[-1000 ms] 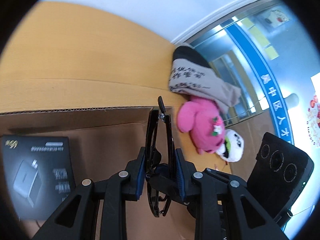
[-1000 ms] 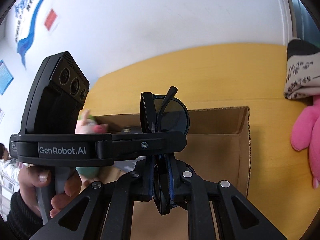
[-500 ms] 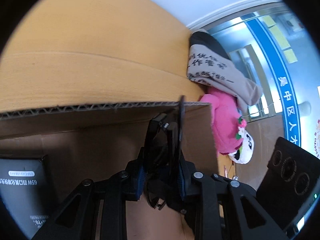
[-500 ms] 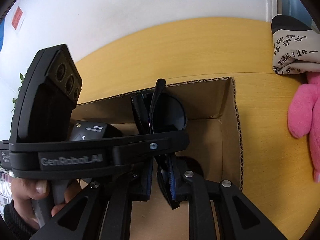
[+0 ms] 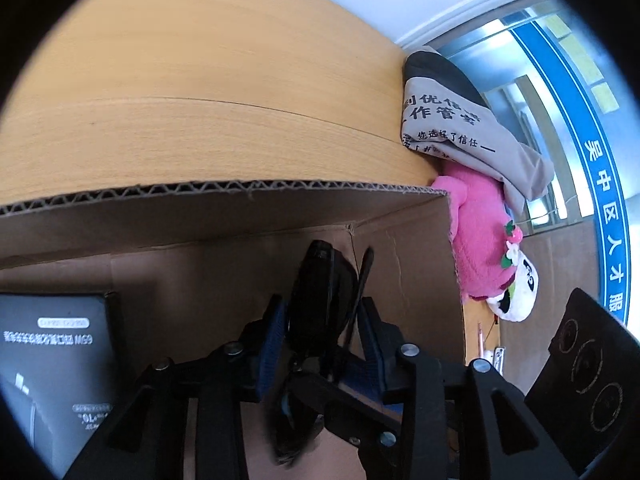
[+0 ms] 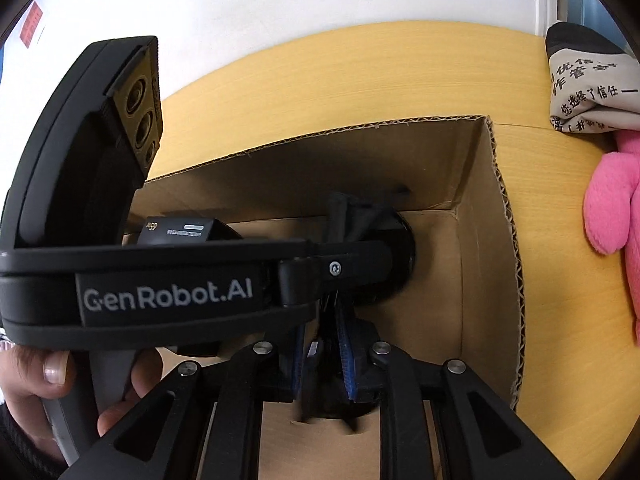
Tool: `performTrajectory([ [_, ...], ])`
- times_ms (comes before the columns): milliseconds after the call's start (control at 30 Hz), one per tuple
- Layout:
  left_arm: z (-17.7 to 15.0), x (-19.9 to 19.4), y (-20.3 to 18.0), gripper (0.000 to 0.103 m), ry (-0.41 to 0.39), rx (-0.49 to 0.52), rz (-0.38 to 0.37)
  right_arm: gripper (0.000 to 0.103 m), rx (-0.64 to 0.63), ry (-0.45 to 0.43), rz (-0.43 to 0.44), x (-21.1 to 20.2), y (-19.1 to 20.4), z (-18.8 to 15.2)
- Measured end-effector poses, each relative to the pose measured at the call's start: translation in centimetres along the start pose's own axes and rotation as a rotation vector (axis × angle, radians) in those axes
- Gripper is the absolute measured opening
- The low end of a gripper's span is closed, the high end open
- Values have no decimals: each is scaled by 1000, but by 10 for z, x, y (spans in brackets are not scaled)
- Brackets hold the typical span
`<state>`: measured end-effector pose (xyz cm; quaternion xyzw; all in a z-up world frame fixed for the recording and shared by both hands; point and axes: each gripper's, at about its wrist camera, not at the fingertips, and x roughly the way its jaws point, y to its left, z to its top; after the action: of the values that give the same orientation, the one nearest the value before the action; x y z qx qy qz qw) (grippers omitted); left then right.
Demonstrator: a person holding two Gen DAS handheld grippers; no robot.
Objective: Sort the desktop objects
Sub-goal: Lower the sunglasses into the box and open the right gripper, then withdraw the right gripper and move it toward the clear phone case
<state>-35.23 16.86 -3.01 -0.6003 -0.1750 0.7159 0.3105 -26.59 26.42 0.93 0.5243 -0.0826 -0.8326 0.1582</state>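
Observation:
Black folded sunglasses (image 5: 320,296) are held between both grippers, low inside the open cardboard box (image 5: 224,196). My left gripper (image 5: 324,332) is shut on the sunglasses. My right gripper (image 6: 322,344) is shut on the same sunglasses (image 6: 392,264). The left gripper's body crosses the right wrist view and hides part of the glasses. A black product box (image 5: 52,364) lies inside the cardboard box to the left; it also shows in the right wrist view (image 6: 180,230).
The cardboard box (image 6: 508,240) stands on a yellow wooden table (image 5: 180,80). To its right lie a pink plush toy (image 5: 480,240), a panda plush (image 5: 516,296) and a grey printed cloth bag (image 5: 452,120). A white wall is behind the table.
Both grippers have moved down with the sunglasses from above the box rim to deep inside the cardboard box. The box walls now rise around them.

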Motion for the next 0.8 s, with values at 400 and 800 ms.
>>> performTrajectory([
  [400,-61,-104,-44,40,-240,189,69,94,-163,-174,-77,-87,37,-53],
  [800,-280,-251,-92,80,-822,290,440,103,-130,-396,-147,-191,79,-148],
])
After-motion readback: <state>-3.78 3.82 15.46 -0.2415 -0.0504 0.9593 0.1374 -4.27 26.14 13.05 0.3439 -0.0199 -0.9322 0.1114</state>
